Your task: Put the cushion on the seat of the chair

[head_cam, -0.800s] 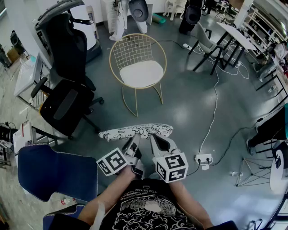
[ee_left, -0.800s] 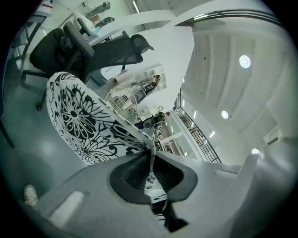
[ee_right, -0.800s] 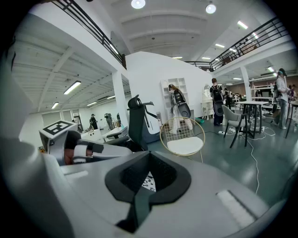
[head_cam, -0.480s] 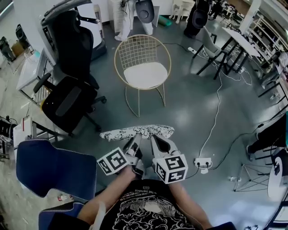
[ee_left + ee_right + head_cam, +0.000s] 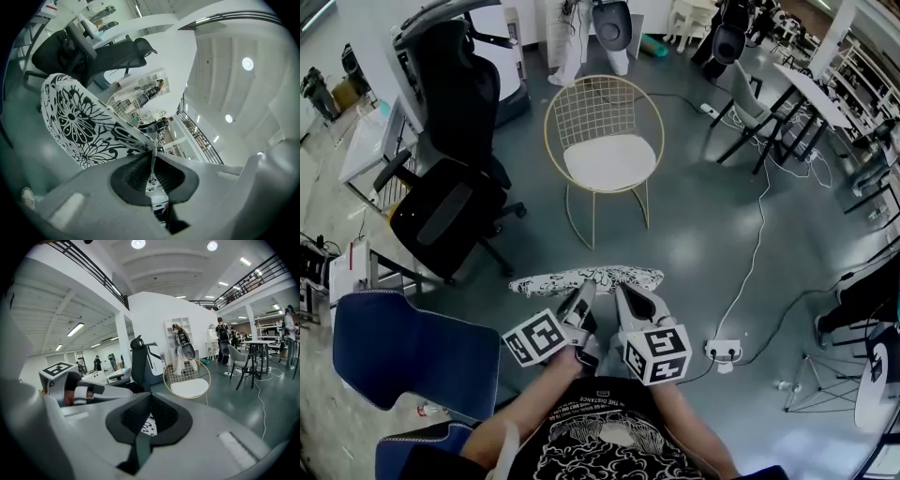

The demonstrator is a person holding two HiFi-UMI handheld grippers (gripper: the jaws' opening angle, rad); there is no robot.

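A flat cushion (image 5: 586, 278) with a black-and-white flower print hangs level in front of me, held by its near edge. My left gripper (image 5: 579, 300) is shut on that edge, and the fabric (image 5: 79, 122) runs out to the left from between its pads. My right gripper (image 5: 626, 300) is shut on the same edge beside it; a patch of the print (image 5: 148, 424) shows between its pads. The chair (image 5: 605, 141), a gold wire shell with a white seat (image 5: 609, 161), stands empty on the grey floor some way beyond the cushion. The same chair (image 5: 187, 378) shows ahead in the right gripper view.
A black office chair (image 5: 450, 192) stands at the left, with a blue chair (image 5: 403, 352) close by my left side. A white cable and power strip (image 5: 722, 352) lie on the floor at the right. Tables (image 5: 806, 84) and people stand farther back.
In the head view the gold chair has drifted slightly right and down. Both grippers keep the same hold on the cushion.
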